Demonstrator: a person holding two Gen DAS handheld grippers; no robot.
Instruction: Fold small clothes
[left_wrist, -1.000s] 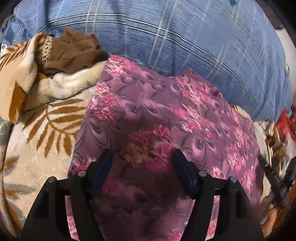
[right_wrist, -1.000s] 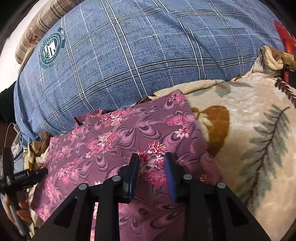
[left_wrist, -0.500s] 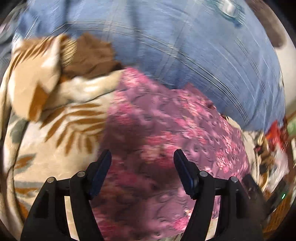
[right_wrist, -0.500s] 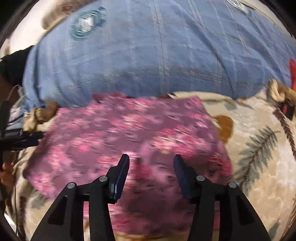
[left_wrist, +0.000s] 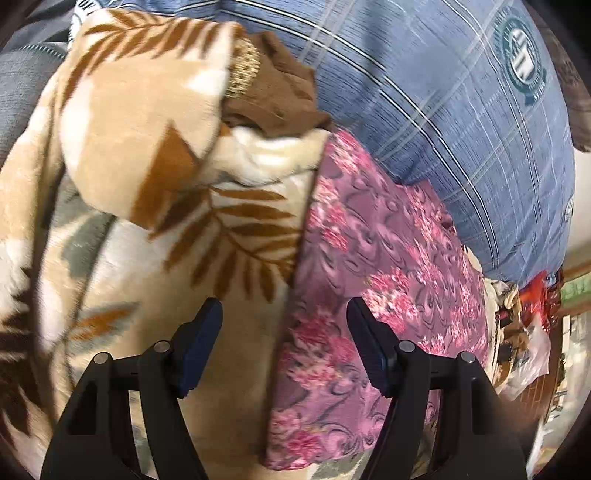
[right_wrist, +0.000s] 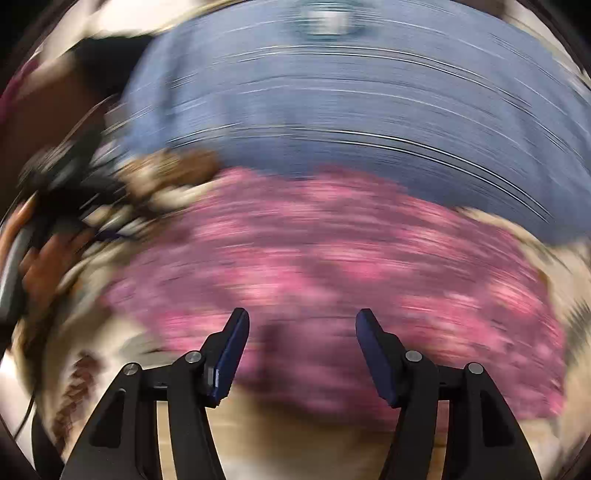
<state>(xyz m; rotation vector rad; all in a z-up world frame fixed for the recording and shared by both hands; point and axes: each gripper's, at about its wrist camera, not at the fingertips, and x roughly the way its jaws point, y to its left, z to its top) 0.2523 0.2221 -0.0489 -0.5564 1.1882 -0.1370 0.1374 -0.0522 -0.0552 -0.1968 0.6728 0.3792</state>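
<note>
a plush cream blanket (left_wrist: 122, 258) with brown and grey leaf print carries everything. on it, at 3 o'clock in the left wrist view, lies a purple floral cloth (left_wrist: 369, 295), folded flat. a brown garment (left_wrist: 280, 99) sits at 12 o'clock, tucked against a raised fold of the blanket. a blue plaid pillow (left_wrist: 443, 110) rests at 1 o'clock, touching the cloth's far edge

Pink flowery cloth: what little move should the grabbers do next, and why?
Probably bring the left gripper down onto the near left edge of the pink flowery cloth. That edge lies right between its open fingers on the leaf blanket, gripped by nothing. The right gripper is opening, empty, above the cloth.
</note>
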